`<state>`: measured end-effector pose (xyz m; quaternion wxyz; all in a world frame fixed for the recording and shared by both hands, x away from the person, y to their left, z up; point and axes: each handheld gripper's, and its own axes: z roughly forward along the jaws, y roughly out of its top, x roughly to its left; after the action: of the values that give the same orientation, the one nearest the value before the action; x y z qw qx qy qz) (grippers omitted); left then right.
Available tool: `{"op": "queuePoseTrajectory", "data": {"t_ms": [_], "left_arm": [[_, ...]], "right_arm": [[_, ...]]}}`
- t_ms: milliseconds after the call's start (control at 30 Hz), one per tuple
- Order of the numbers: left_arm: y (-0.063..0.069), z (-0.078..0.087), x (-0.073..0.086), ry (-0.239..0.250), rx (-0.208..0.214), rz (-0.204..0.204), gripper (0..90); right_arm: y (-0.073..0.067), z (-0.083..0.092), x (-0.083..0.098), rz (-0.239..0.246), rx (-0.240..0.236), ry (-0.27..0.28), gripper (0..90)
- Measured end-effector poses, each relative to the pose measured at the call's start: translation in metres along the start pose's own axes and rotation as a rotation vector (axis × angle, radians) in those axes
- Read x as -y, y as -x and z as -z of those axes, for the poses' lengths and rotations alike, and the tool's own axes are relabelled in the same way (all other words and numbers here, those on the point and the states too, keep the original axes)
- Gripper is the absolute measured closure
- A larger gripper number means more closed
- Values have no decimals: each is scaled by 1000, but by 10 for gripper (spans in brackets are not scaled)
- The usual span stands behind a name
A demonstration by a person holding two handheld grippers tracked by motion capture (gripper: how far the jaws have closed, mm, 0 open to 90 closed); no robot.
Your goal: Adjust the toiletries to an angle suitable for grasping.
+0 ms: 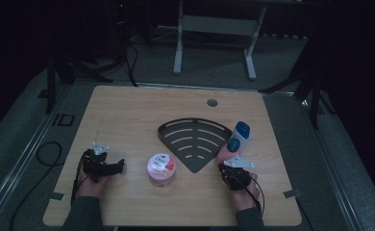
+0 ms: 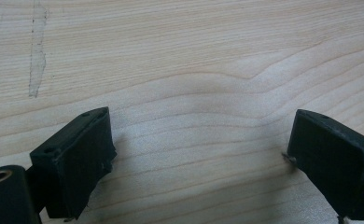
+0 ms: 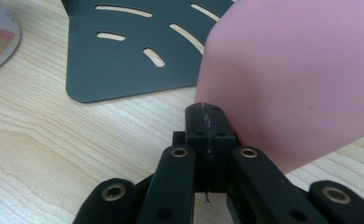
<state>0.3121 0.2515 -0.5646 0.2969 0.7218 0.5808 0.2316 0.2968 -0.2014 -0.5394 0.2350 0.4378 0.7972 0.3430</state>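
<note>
The pink plastic bottle with a blue cap and blue oval label [image 1: 234, 139] lies on the light wooden table [image 1: 128, 115], its cap pointing away from the person and its pink base toward the right gripper [image 1: 233, 174]. In the right gripper view the pink bottle [image 3: 292, 79] rises just beyond and to the right of the jaws, its lower edge right against the side of the jaw tips; whether it actually touches them I cannot tell. Those two black jaws are pressed flat together with no gap, and nothing is clamped between them: the bottle sits outside the closed pair, not in it.

Just left of the bottle lies a black fan-shaped metal shelf with curved slots [image 1: 195, 139], flat on the table; its rounded corner [image 3: 124, 65] is near the right gripper's jaws, apart from them. Farther left stands a round pink-lidded tub with a printed label [image 1: 161, 168], between the two grippers and well clear of both.

The left gripper [image 1: 109, 167] rests on the table near its left front part. Its jaws stand wide apart, with bare wood grain [image 2: 194, 93] between them and nothing held.
</note>
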Motion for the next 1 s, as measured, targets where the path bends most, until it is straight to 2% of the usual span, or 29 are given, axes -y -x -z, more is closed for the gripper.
{"op": "queuePoseTrajectory", "data": {"t_ms": [833,933,1000], "left_arm": [[2,0,0,2,-5,4,69],[4,1,1,11,-3,1,99],[6,2,1,20,-1,-1,149]], "right_arm": [[12,-10,3,-15,28,-23,900],[13,-11,4,-18,30,-26,900],[13,-11,4,-18,30,-28,900]]}}
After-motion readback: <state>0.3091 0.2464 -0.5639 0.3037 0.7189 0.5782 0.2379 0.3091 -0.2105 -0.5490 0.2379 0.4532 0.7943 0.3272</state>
